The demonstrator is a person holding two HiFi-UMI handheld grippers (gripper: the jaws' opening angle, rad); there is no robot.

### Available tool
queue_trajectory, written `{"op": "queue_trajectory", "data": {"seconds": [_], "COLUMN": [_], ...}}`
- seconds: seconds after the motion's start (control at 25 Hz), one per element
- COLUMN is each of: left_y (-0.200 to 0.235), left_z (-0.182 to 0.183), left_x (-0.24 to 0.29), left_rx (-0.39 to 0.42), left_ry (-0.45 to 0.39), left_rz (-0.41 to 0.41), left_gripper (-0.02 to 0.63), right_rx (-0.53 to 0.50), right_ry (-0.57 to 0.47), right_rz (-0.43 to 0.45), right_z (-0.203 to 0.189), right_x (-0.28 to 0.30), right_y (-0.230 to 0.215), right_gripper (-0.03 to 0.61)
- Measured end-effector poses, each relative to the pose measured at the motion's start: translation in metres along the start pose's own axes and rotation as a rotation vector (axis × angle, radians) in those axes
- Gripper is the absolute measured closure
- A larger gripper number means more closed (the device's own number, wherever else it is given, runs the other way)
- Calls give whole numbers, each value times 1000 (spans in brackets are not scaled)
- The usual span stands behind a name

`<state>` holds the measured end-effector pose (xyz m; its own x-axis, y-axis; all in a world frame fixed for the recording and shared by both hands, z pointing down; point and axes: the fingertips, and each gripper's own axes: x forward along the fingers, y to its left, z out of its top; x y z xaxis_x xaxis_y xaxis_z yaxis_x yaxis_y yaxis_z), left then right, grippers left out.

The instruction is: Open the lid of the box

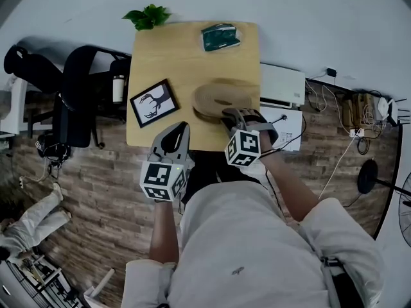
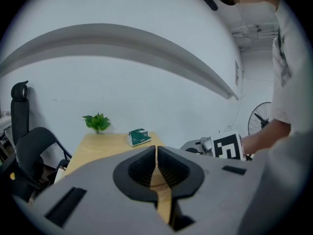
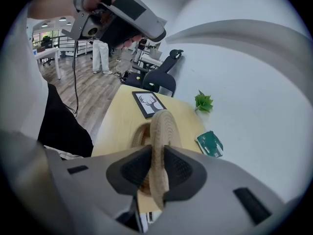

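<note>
Wooden table [image 1: 192, 59]: picture frame [image 1: 154, 102], plant [image 1: 148, 17], green packet [image 1: 220, 36] near lid [image 3: 162, 124]

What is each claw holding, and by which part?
Right claw clamps the woven lid by its near rim, lid tilted up. Left claw is shut, holding nothing.

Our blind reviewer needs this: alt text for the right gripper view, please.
The right tongs clamp the rim of a round woven lid, tilted up off its box on a wooden table. Behind are a framed deer picture and a small plant.
</note>
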<state>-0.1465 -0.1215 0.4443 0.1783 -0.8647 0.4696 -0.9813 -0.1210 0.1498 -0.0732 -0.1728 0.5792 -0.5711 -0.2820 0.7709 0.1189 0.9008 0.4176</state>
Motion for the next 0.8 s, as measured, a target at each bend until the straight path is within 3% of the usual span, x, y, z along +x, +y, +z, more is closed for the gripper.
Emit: {"op": "queue_trajectory", "data": {"seconds": [0.8], "left_y": [-22], "left_z": [26], "left_x": [0], "left_rx": [71], "left_ry": [-65], "left_rz": [-69], "left_gripper": [601], "right_rx": [75], "right_ry": [13], "right_rz": [-159], "right_z": [-15], "right_x": [-55], "right_y": [-39], "right_gripper": [505]}}
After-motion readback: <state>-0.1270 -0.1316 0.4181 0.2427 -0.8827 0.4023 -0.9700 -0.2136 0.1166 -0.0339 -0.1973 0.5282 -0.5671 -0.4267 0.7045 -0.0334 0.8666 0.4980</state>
